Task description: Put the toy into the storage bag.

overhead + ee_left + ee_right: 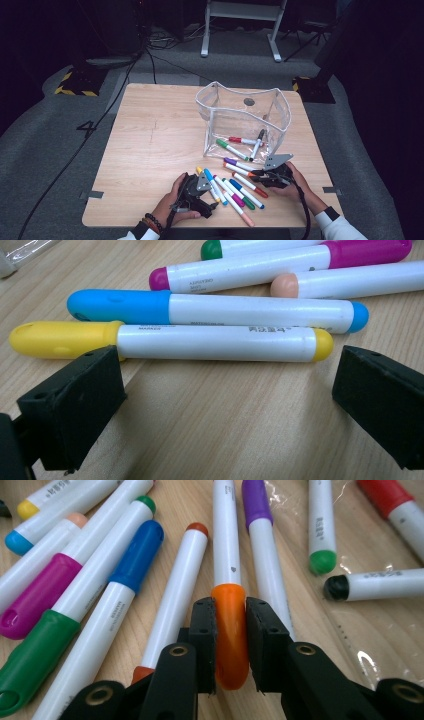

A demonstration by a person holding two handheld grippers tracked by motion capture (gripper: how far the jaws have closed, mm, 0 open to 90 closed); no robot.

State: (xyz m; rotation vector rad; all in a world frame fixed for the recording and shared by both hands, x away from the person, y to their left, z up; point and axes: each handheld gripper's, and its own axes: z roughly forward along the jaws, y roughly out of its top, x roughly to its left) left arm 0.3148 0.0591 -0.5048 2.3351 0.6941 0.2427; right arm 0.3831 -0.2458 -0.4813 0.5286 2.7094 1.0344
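The table (150,150) takes up the centre of the high view, with the pouch (245,122) standing on its right half, above centre, and three markers (245,145) lying inside it. A loose row of markers (232,190) lies on the table below the pouch, at lower centre. The left gripper (196,192) sits just left of that row, and the right gripper (267,176) just right of it, its jaws closed on the cap of one marker (229,630).

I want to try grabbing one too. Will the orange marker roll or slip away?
Probably not while the right gripper squeezes the orange marker by its cap. It's round and smooth, so left loose on the flat table it would likely roll. It looks stiff and light, like hard plastic.
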